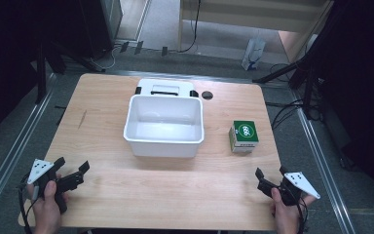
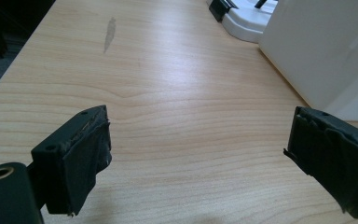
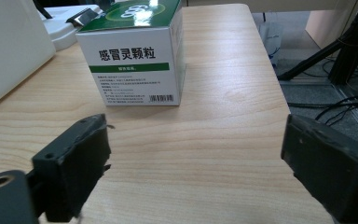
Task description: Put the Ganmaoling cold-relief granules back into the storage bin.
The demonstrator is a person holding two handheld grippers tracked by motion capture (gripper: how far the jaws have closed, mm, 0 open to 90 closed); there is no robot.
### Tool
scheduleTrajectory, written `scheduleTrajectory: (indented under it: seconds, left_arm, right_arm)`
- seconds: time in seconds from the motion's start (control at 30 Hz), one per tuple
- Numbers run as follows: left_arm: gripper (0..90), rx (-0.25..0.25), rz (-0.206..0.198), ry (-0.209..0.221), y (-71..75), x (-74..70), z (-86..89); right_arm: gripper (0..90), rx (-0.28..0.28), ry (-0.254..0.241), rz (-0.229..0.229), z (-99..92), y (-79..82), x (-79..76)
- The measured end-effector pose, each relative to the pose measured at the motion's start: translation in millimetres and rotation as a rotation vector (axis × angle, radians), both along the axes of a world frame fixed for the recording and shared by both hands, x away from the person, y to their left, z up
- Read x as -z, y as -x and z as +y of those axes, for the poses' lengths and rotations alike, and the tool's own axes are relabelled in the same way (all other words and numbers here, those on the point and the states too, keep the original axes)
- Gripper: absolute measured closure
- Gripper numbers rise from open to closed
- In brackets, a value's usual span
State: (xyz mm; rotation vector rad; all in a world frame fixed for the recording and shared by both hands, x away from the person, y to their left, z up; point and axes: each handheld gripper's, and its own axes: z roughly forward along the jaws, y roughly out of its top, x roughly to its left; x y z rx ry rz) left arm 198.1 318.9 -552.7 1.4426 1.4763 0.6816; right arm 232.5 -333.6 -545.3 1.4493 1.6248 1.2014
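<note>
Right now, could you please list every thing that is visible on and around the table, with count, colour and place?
Table: one, light wood, centre of the high view.
Tub: one, white, open and empty, middle of the table.
Lid: one, white with black clips, flat behind the tub.
Box: one, green top and white sides, right of the tub, apart from it.
Round hole cover: one, dark, far edge of the table.
Bag: one, white, on the floor beyond the table.
Left gripper: one, black, near left edge, jaws open.
Right gripper: one, black, near right edge, jaws open.
Hands: two, one holding each gripper.
</note>
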Motion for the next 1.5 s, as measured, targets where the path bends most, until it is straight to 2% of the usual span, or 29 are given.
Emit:
scheduleTrajectory:
  seconds: [0.23, 0.3, 0.37, 0.4, 0.53, 0.63, 0.77, 0.8, 0.9, 1.07, 1.27, 1.33, 1.43, 1.5]
  left_arm:
    - [6.6, 0.007, 0.007, -0.001, -0.7, 0.0, 0.1]
    - [6.6, 0.009, 0.010, 0.003, -0.8, 0.1, 0.4]
    - [6.6, 0.012, 0.011, 0.003, -0.9, 0.1, 0.4]
    - [6.6, 0.014, 0.014, 0.001, -1.2, 0.2, 0.5]
    - [6.6, 0.020, 0.018, -0.001, -1.5, 0.1, 0.0]
    - [6.6, 0.024, 0.016, 0.004, -1.4, 0.2, 1.0]
    - [6.6, 0.024, 0.015, 0.009, -1.3, 0.3, 1.0]
    - [6.6, 0.024, 0.015, 0.011, -1.4, 0.3, 0.9]
    - [6.6, 0.033, 0.016, 0.004, -2.1, 0.3, 0.6]
    - [6.6, 0.032, 0.019, 0.003, -2.4, 0.3, 0.3]
    - [6.6, 0.031, 0.019, 0.003, -2.4, 0.3, 0.4]
    - [6.6, 0.029, 0.020, 0.003, -2.3, 0.3, 0.6]
    - [6.6, 0.027, 0.021, 0.005, -2.3, 0.3, 0.4]
    - [6.6, 0.025, 0.020, 0.005, -2.5, 0.3, 0.2]
  right_arm:
    - [12.6, 0.024, 0.011, 0.034, 1.3, -2.5, -0.2]
    - [13.2, 0.053, 0.011, 0.070, 1.0, -5.6, -0.5]
    - [13.9, 0.107, 0.005, 0.131, 2.3, -9.2, -1.1]
    - [13.8, 0.110, 0.000, 0.151, 4.2, -10.8, -1.7]
    - [13.4, 0.064, 0.074, 0.185, 15.5, -18.3, -7.3]
    - [13.1, 0.050, 0.077, 0.225, 21.2, -26.3, -14.6]
    - [13.2, 0.044, 0.077, 0.328, 27.8, -40.6, -24.2]
    - [13.1, 0.027, 0.078, 0.362, 30.0, -45.3, -27.3]
    - [13.1, 0.022, 0.119, 0.417, 35.4, -54.7, -35.5]
    - [13.3, 0.019, 0.111, 0.470, 39.5, -68.9, -50.1]
    - [13.4, 0.011, 0.144, 0.504, 43.2, -81.7, -61.6]
    - [13.4, 0.002, 0.135, 0.522, 44.6, -86.5, -66.5]
    - [13.4, -0.049, 0.077, 0.568, 46.1, -94.8, -73.7]
    - [13.4, -0.060, 0.079, 0.590, 47.8, -99.4, -77.1]
